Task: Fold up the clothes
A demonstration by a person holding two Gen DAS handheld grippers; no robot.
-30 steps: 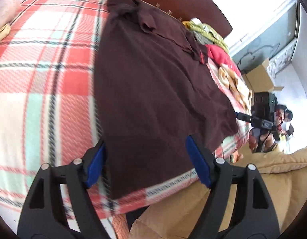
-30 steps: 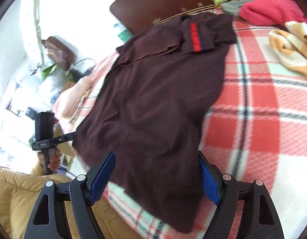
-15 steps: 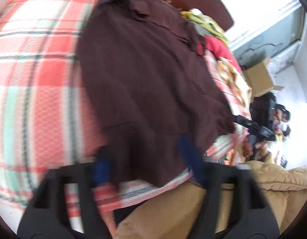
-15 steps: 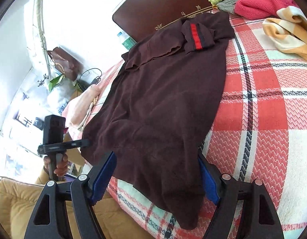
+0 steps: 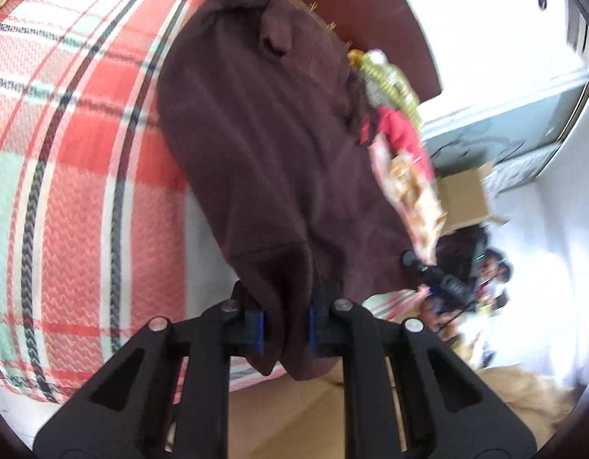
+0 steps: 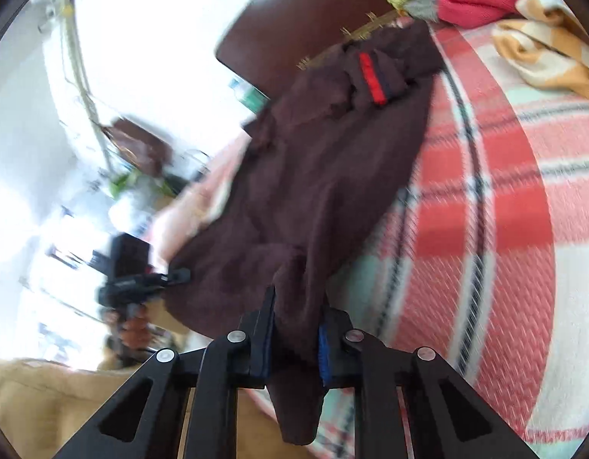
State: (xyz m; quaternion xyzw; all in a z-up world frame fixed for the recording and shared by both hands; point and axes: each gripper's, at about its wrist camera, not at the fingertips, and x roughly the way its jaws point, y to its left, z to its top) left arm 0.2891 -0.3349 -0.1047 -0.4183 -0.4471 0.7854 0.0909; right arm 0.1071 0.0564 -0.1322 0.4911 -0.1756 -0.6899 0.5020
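Observation:
A dark brown polo shirt (image 5: 263, 145) lies lengthwise on a red, white and green plaid bed cover (image 5: 65, 160), collar toward the headboard. My left gripper (image 5: 284, 329) is shut on the shirt's hem corner and lifts it off the bed. In the right wrist view the same shirt (image 6: 332, 176) shows a red stripe on its sleeve (image 6: 372, 78). My right gripper (image 6: 294, 344) is shut on the other hem corner, cloth hanging below the jaws. Each gripper appears small in the other's view.
A dark wooden headboard (image 5: 363, 11) stands at the far end. A pile of green, red and orange clothes (image 6: 485, 4) lies on the bed beside the shirt. A cardboard box (image 5: 466, 199) sits on the floor. Tan fabric (image 5: 294, 420) lies below the bed edge.
Both grippers were open over the hem one second ago. They have moved in, closed on the hem corners and raised them, bunching the cloth.

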